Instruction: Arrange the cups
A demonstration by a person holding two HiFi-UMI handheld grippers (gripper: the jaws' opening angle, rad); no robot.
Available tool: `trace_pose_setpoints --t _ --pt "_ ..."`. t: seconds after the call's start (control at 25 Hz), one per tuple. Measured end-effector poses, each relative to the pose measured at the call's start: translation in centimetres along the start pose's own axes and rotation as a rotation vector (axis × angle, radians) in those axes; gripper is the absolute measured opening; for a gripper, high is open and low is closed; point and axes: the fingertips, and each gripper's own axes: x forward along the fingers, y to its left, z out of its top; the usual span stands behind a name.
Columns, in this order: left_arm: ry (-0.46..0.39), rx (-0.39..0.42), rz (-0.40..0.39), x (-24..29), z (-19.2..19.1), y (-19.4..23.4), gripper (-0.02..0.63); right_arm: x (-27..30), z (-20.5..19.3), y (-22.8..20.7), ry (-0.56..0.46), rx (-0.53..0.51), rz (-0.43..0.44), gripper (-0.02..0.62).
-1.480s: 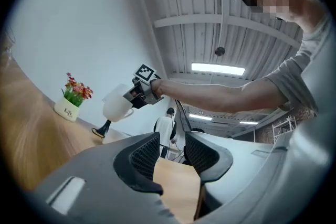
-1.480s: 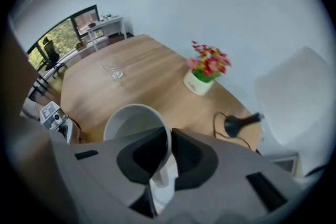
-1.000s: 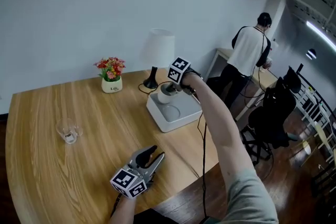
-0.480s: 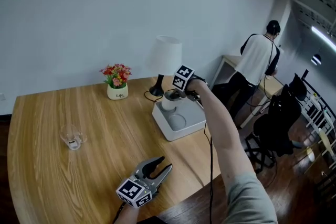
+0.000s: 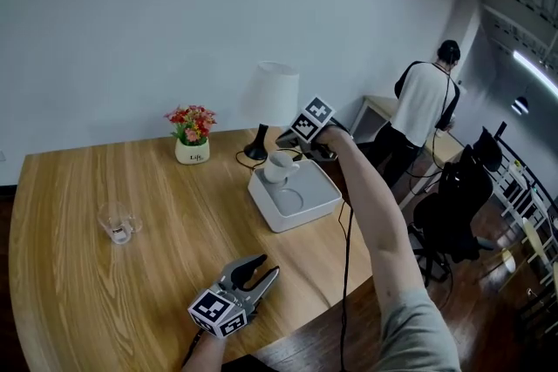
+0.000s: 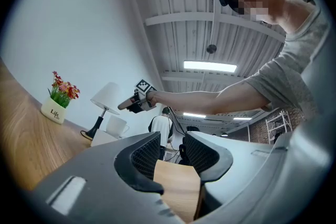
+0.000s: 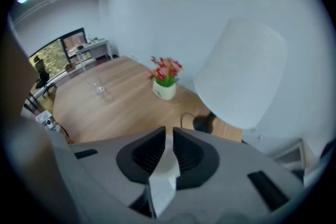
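The wooden table [image 5: 105,292] is carrying a white tray [image 5: 318,192] near its right edge. The right gripper [image 5: 288,154] is reaching down over the tray's far end. Its jaws are standing narrow, pinching the wall of a white cup [image 5: 277,167]. The cup is small, plain and glossy, with a handle, and it is hanging tilted. The left gripper [image 5: 266,266] is pointing across the table by its near edge, jaws apart with nothing between them. A clear glass [image 5: 116,225] is standing well apart, toward the left edge.
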Motion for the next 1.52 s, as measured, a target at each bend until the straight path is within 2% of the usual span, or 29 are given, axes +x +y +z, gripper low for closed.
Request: trace_pose_setpoints --t 0.08,0.16,0.28,0.36,0.48,0.56,0.6,0.68,0.76,0.88,1.0,1.12,1.2,1.4,1.44,1.52 --pt "0.008 0.024 0.005 0.0 -0.2 -0.3 0.156 -1.2 3.8 4.5 -0.132 -0.102 0.065 0.06" --pt "0.012 0.042 0.002 0.3 -0.4 -0.8 0.158 -1.8 6.4 10.0 -0.211 -0.208 0.141 0.06" --pt "0.014 0.046 0.016 0.6 0.1 -0.5 0.158 -1.9 7.8 17.2 -0.239 -0.34 0.207 0.06" --pt "0.01 0.057 0.063 -0.9 1.2 0.3 0.158 -0.7 9.1 22.4 -0.254 -0.404 0.275 0.06" --pt "0.005 0.116 0.171 -6.0 3.4 1.8 0.158 2.5 11.5 30.3 -0.282 -0.425 0.426 0.063" --pt "-0.009 0.149 0.254 -10.0 4.8 3.0 0.158 4.9 12.6 34.4 -0.275 -0.433 0.492 0.079" --pt "-0.02 0.159 0.301 -12.2 5.4 3.6 0.158 6.0 13.0 36.2 -0.264 -0.439 0.514 0.12" --pt "-0.047 0.17 0.388 -16.2 6.6 5.0 0.157 8.0 14.0 39.3 -0.247 -0.445 0.544 0.15" --pt "-0.087 0.175 0.446 -19.6 8.2 5.8 0.156 9.2 15.4 42.2 -0.243 -0.448 0.571 0.15" --pt "-0.128 0.192 0.485 -22.7 10.0 6.0 0.156 10.0 17.4 46.2 -0.242 -0.483 0.59 0.15" --pt "-0.161 0.193 0.502 -23.3 10.7 5.8 0.156 10.3 18.9 47.6 -0.207 -0.536 0.539 0.149" --pt "-0.15 0.186 0.515 -23.7 10.5 5.8 0.158 11.5 20.2 45.9 -0.158 -0.558 0.393 0.149" --pt "-0.133 0.189 0.517 -23.9 10.3 5.7 0.158 12.6 20.7 43.8 -0.118 -0.533 0.324 0.149" --pt "-0.097 0.184 0.504 -23.1 9.6 5.8 0.156 15.2 20.6 39.1 -0.013 -0.454 0.24 0.151" --pt "-0.098 0.175 0.504 -23.0 9.6 5.9 0.156 15.7 20.5 38.5 0.003 -0.446 0.229 0.199" --pt "-0.103 0.158 0.512 -23.1 9.6 6.3 0.156 16.6 20.4 38.0 0.026 -0.44 0.223 0.206"
